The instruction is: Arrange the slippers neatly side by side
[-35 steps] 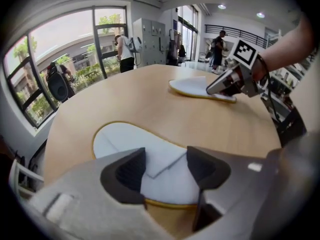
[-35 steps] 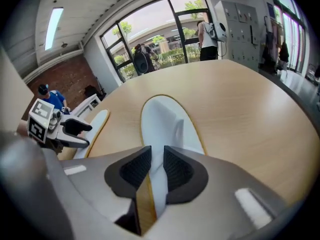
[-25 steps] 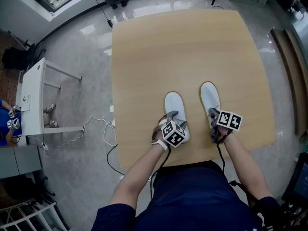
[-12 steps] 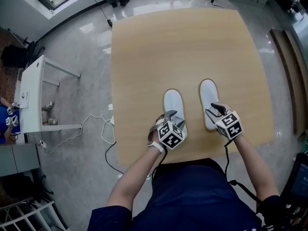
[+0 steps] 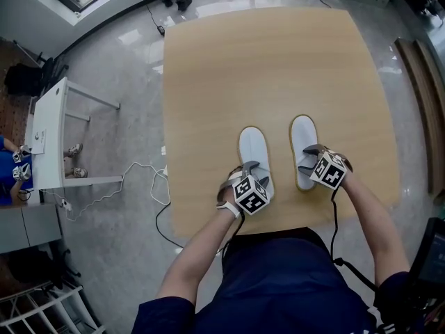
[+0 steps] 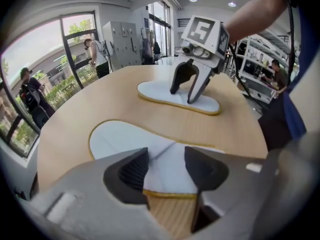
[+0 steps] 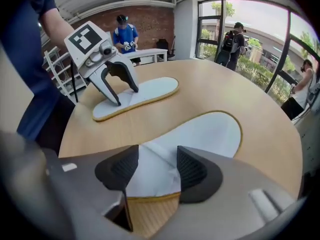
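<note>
Left gripper: jaws apart, low over the heel of the left slipper. White fabric shows in the gap and neither pad presses on it.
Right gripper: jaws opening over the heel of the right slipper, both pads off it.
Slippers: both white with a thin yellow edge, lying flat. Their toes point away from the grippers. They run parallel with a strip of bare wood between them, and the right one sits slightly further forward.
Table: light wood grain with rounded corners. Its near edge is just behind both grippers, and most of the top stretches out ahead of them.
Floor: glossy grey stone around the table, catching the light.
Cable: white, looping on the floor to the left of the left gripper, close to the table's edge.
Desk: white, well off to the left past the cable.
Windows: tall dark-framed panes to the right of the right gripper, with people and greenery outside.
Brick wall: red, across the room beyond the left gripper, with a person in blue standing before it.
Lockers: grey, beside the glazing past the table's far end.
</note>
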A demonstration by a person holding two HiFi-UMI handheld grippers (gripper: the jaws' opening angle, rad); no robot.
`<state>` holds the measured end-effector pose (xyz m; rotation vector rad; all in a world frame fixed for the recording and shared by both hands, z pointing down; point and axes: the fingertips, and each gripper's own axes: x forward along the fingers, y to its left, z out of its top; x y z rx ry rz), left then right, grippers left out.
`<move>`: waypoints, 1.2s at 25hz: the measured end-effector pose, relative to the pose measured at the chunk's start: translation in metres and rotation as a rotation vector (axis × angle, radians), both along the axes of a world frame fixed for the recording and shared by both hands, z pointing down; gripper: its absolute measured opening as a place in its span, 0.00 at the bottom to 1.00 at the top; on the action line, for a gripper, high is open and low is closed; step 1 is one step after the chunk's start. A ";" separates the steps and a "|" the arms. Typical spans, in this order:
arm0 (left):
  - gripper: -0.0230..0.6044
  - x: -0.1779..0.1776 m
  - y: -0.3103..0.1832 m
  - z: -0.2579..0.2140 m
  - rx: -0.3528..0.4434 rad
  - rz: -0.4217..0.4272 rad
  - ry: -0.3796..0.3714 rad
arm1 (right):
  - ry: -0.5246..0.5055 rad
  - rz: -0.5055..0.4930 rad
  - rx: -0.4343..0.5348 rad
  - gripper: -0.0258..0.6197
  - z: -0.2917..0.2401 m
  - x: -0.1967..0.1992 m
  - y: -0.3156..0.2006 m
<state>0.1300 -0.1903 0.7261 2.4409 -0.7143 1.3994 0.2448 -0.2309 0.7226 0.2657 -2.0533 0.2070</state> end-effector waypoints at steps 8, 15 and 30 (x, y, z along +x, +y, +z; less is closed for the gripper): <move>0.41 0.007 -0.006 0.006 0.006 0.040 -0.008 | -0.048 0.018 -0.003 0.42 0.004 -0.034 0.013; 0.40 0.015 -0.006 0.005 0.012 0.053 -0.009 | -0.072 0.040 -0.003 0.42 0.003 -0.049 0.017; 0.40 0.019 -0.005 0.005 0.012 0.064 -0.017 | -0.067 0.034 0.009 0.42 0.000 -0.061 0.018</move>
